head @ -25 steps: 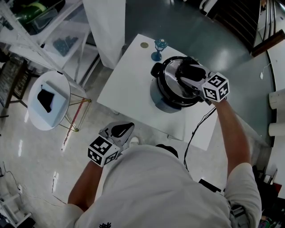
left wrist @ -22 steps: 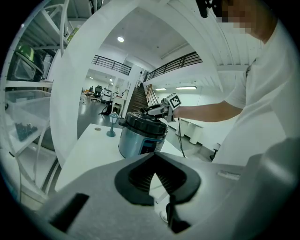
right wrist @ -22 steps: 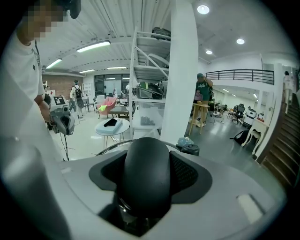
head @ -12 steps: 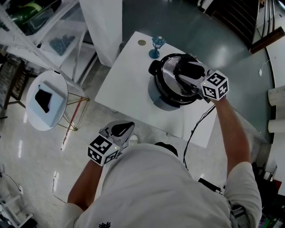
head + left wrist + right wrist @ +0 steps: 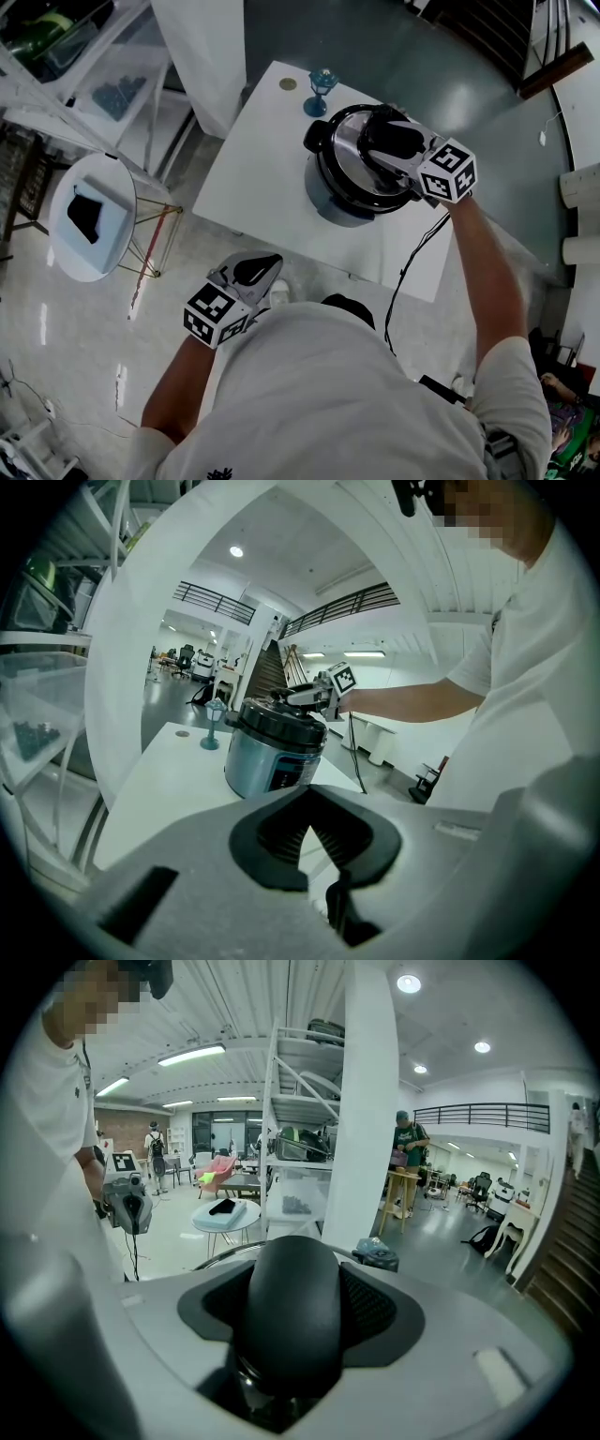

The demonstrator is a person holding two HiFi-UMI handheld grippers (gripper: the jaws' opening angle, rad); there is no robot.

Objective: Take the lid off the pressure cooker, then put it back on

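The pressure cooker stands on the white table, its dark lid on top. My right gripper reaches over the lid and is shut on the black lid handle. In the right gripper view the handle fills the space between the jaws of the right gripper. My left gripper hangs low beside my body, away from the table, shut and empty. In the left gripper view the cooker is seen far beyond the left gripper.
A small blue goblet and a round flat disc sit on the table's far corner. The cooker's black cord hangs over the near edge. To the left are a round side table and a white pillar.
Only the head view's framing has drifted, so the cooker sits a little higher and further left in the picture. Both grippers hold the same poses.
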